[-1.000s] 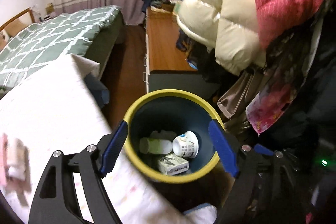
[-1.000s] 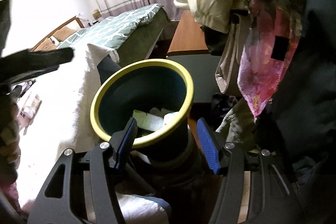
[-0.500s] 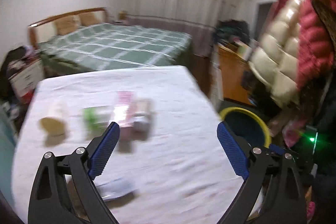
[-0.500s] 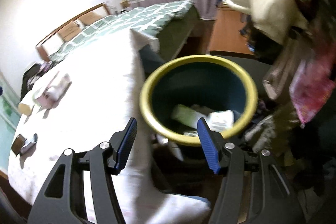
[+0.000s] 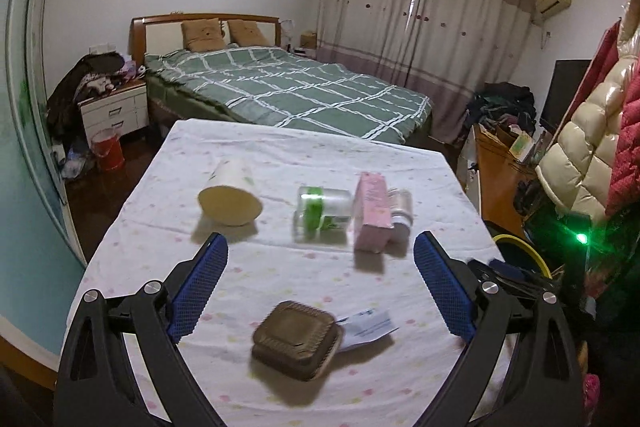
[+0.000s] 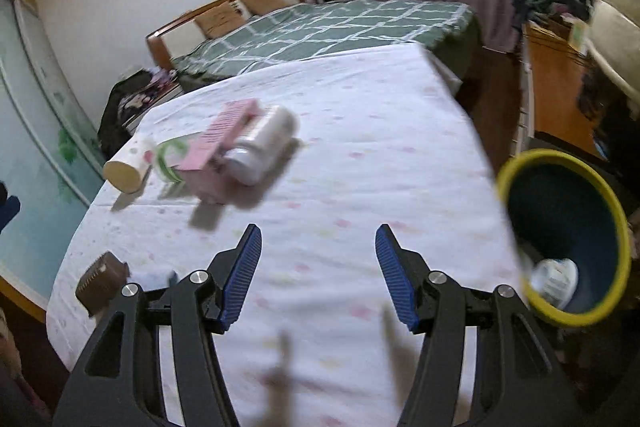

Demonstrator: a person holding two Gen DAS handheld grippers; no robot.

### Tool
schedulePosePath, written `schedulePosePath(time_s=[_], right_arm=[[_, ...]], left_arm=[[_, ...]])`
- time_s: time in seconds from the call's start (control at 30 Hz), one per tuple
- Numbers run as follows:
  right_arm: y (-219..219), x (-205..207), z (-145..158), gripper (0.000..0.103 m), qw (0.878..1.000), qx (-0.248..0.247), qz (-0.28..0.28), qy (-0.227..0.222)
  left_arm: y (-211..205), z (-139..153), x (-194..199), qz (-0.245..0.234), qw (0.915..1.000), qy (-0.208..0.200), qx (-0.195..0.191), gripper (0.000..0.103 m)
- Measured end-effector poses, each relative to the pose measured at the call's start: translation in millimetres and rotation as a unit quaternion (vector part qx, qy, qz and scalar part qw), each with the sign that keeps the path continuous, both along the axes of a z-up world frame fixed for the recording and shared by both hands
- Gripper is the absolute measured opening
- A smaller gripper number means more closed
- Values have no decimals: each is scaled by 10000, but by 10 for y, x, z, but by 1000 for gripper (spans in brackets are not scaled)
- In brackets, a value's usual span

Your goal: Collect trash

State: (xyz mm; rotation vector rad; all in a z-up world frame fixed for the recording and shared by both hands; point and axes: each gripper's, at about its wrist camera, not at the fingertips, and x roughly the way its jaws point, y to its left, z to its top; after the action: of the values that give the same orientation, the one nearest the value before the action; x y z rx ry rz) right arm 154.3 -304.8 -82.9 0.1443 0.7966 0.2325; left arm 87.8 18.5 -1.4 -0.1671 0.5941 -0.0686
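**K:** On the table (image 5: 420, 163), white cloth with faint dots, trash is spread out. Paper cup (image 5: 230, 197) lying on its side far left. Clear jar with green band (image 5: 322, 213) next to it, then pink box (image 5: 374, 211), then a white bottle (image 5: 400, 207) touching the box's right side.

**M:** Near edge?

**K:** Brown ridged container (image 5: 294, 339), with a white printed slip (image 5: 368, 323) tucked against its right side.

**M:** Left gripper (image 5: 320, 279)?

**K:** Jaws wide apart, they have just been opening, nothing between them. It hangs over the cloth; the brown container sits below the gap.

**M:** Right gripper (image 6: 318, 267)?

**K:** Jaws parted, less wide, nothing between the pads. Bare cloth under them.

**M:** Bin?

**K:** Yellow-rimmed dark bin (image 6: 612, 211) just off the table's right edge. A white cup-like piece (image 6: 554, 281) lies in it; the rest of the contents I can't make out. From the left view only a sliver of yellow rim shows behind the right finger.

**M:** Background?

**K:** Bed with green checked cover (image 5: 288, 87) beyond the table.
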Motion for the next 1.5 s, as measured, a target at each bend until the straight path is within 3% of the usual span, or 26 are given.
schedulePosePath(time_s=[0.2, 0.53, 0.8, 1.1, 1.33, 1.5], right_arm=[[438, 430, -66, 57, 9994, -197, 161, 252], [734, 797, -123, 57, 9983, -307, 92, 478], [762, 915, -220, 57, 9978, -246, 23, 607], [431, 989, -184, 57, 9972, -240, -442, 554], [523, 1134, -119, 57, 9978, -449, -266, 420], [624, 1313, 14, 80, 9907, -1101, 800, 88]], left_arm=[[234, -110, -15, 150, 9997, 104, -142, 93], [339, -274, 86, 168, 9989, 278, -338, 93], [306, -356, 151, 117, 9985, 391, -367, 93], [257, -465, 236, 44, 9978, 530, -383, 93], [230, -512, 282, -2, 9974, 596, -397, 93], [240, -493, 267, -17, 9977, 574, -358, 93]])
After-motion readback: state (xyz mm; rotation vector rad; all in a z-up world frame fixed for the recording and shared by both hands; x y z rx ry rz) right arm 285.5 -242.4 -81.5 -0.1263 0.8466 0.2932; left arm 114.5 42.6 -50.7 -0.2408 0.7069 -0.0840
